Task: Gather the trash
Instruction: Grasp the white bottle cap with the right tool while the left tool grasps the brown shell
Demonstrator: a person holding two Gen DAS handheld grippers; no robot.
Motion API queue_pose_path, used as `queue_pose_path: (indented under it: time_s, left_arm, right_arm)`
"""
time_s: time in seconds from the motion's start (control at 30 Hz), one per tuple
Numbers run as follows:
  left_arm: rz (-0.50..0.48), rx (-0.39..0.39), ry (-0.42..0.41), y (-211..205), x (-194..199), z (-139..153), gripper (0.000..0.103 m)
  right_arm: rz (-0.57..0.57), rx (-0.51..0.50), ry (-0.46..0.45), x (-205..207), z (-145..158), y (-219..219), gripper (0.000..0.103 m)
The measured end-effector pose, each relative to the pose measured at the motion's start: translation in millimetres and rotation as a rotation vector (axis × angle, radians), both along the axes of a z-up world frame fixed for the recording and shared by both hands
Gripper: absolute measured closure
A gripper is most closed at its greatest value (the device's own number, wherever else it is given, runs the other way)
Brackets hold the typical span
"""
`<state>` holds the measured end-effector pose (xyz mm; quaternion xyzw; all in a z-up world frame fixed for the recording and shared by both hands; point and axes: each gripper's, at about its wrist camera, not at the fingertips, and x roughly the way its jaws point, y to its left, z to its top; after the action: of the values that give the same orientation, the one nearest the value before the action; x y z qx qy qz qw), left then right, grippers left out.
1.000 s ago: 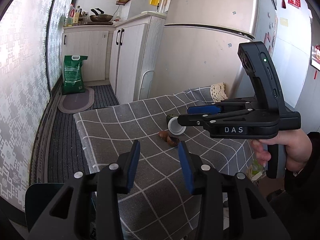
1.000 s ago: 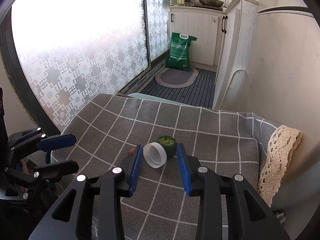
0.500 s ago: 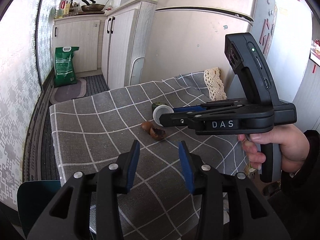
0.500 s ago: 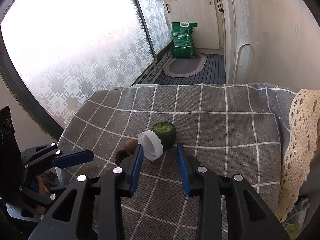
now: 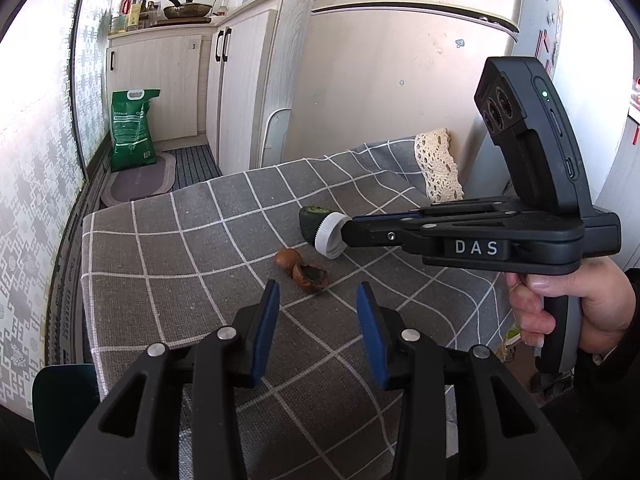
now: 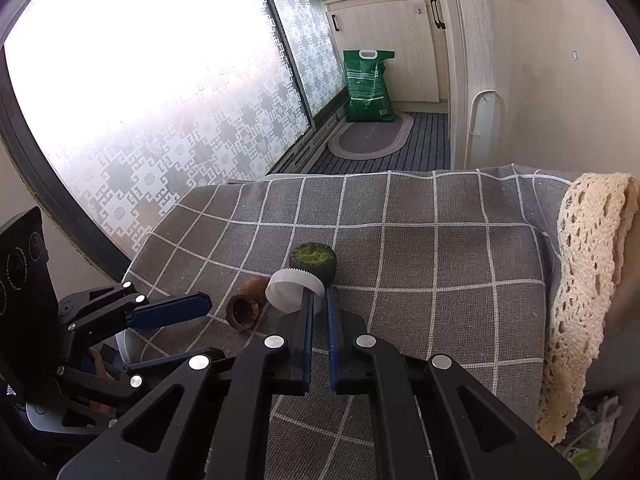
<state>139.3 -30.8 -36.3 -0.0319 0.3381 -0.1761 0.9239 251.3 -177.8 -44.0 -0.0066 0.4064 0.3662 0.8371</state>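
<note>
My right claw has just closed. Half a second ago its blue pads stood wide apart on either side of the white bottle cap; now they are drawn together on the cap's rim, with only a thin slit left between them. From the left-hand view the same grip shows side-on: the cap sits at the very tip of the right claw, tilted on its edge. I cannot tell whether it has left the checked tablecloth or is touching it.

My left claw has done nothing of the kind. Its pads are well apart and hold nothing, hanging over the cloth at about 6 o'clock from the brown shell pieces.

What this means, I judge, is that the first piece of trash is taken and the collecting has only begun. The green cucumber stub lies just behind the cap at 12 o'clock, touching or nearly touching it, so lifting the cap may nudge the stub and set it rolling. The shell pieces lie at 9 o'clock of the cap, close by, and they seem the natural catch for my open left claw.

No bin shows plainly in either view, so where the cap must go I cannot say.
</note>
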Motion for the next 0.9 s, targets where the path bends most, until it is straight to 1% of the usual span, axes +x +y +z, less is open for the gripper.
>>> queue_pose_path:
  time_s: [0.03, 0.17, 0.47, 0.57, 0.67, 0.7, 0.73, 0.83, 0.9]
  left_arm:
    - [0.002, 0.004, 0.001, -1, 1, -1, 0.062]
    - [0.012, 0.019, 0.003, -5, 4, -2, 0.063]
    - [0.040, 0.058, 0.014, -11, 13, -4, 0.066]
    - [0.051, 0.071, 0.015, -12, 17, -5, 0.068]
    - [0.058, 0.079, 0.016, -12, 20, -5, 0.074]
    - [0.060, 0.083, 0.016, -13, 20, -5, 0.076]
    - [0.062, 0.086, 0.015, -13, 20, -5, 0.081]
    - [0.061, 0.084, 0.015, -12, 20, -5, 0.081]
    - [0.063, 0.080, 0.015, -11, 20, -4, 0.081]
  right_arm:
    - [-0.002, 0.002, -0.002, 0, 1, -2, 0.100]
    - [-0.008, 0.009, -0.011, 0, 3, -10, 0.103]
    - [0.006, 0.040, 0.001, 0, 1, -17, 0.103]
    - [0.008, 0.046, -0.002, -2, 1, -18, 0.103]
    - [0.010, 0.058, 0.007, -1, -1, -20, 0.103]
    - [0.014, 0.071, 0.011, -1, -1, -21, 0.103]
    - [0.022, 0.077, 0.016, -2, -2, -21, 0.103]
    - [0.037, 0.082, 0.013, -3, -1, -18, 0.103]
    - [0.044, 0.082, 0.014, -3, 0, -13, 0.100]
